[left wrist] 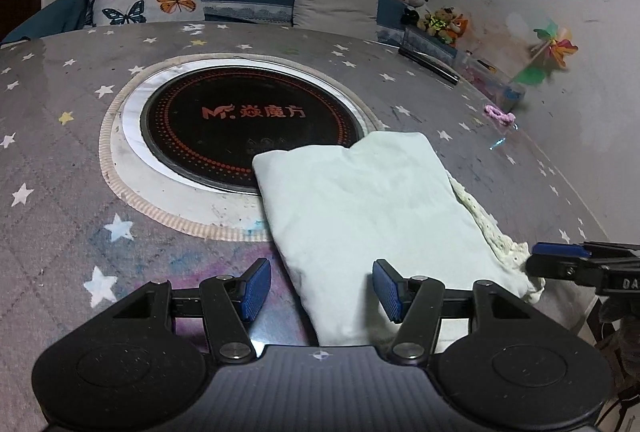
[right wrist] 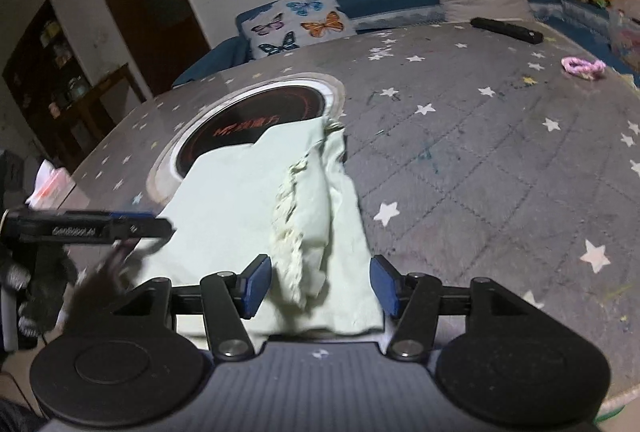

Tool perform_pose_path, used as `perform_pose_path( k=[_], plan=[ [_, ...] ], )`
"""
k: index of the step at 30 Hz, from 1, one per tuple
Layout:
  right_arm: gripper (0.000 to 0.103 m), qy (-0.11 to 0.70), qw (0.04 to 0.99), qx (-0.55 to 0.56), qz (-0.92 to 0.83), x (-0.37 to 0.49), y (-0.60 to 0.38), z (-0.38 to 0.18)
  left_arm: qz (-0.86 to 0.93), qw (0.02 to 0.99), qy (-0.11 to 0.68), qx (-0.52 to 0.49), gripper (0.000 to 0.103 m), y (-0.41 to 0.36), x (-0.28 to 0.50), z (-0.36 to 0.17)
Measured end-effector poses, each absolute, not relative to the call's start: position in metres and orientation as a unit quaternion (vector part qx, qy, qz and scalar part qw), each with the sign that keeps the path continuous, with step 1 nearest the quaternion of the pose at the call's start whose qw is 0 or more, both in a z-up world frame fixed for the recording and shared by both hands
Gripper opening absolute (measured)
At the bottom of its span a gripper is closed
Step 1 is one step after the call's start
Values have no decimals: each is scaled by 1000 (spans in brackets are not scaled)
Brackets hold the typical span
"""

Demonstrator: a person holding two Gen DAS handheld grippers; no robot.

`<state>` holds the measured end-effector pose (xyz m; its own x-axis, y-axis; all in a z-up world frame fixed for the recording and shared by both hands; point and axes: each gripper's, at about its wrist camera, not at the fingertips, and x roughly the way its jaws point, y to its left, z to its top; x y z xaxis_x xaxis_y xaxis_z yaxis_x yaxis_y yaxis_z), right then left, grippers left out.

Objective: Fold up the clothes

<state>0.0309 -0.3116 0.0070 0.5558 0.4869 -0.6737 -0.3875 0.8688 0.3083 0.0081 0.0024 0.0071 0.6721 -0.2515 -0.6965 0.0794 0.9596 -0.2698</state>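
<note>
We have the left gripper (left wrist: pixel 321 290) with its blue pads spread wide, nothing between them but air, poised over the near left edge of the pale green garment (left wrist: pixel 368 208), which runs away ahead of it and to its right. Over on the other side, our right gripper (right wrist: pixel 320 286) is just as wide apart, straddling the near end of the same garment, where the lace trim (right wrist: pixel 290 228) runs down the middle between the pads without being pinched. So neither claw has a hold right now. Looking outward from the claws, the cloth already lies as a compact oblong, doubled over at least once, with layered edges showing on its right flank, and its far end laps onto the round black induction hob (left wrist: pixel 248 128) set into the star-print tablecloth (left wrist: pixel 60 192). We judge the fold well advanced: the big sides look brought in, and what is left seems to be one more fold from the near end toward the hob, or a tidy-up. Beyond, to the far right, a pink hair tie (right wrist: pixel 582 67) and a black remote (right wrist: pixel 506 29) lie well apart from the work.
</note>
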Motion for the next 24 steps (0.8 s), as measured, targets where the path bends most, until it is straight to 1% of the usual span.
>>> perform_pose_path(
  k=[4, 8, 15, 24],
  plan=[
    [61, 408, 876, 81, 244, 45, -306, 1, -95, 905, 400, -111, 59, 0, 12, 5],
    [63, 418, 872, 82, 242, 52, -295, -10, -97, 904, 400, -118, 59, 0, 13, 4],
    [65, 414, 875, 82, 236, 55, -289, -11, -94, 903, 400, -123, 59, 0, 14, 4],
    [64, 409, 878, 87, 232, 58, -290, -11, -84, 903, 403, -121, 60, -2, 13, 5]
  ],
)
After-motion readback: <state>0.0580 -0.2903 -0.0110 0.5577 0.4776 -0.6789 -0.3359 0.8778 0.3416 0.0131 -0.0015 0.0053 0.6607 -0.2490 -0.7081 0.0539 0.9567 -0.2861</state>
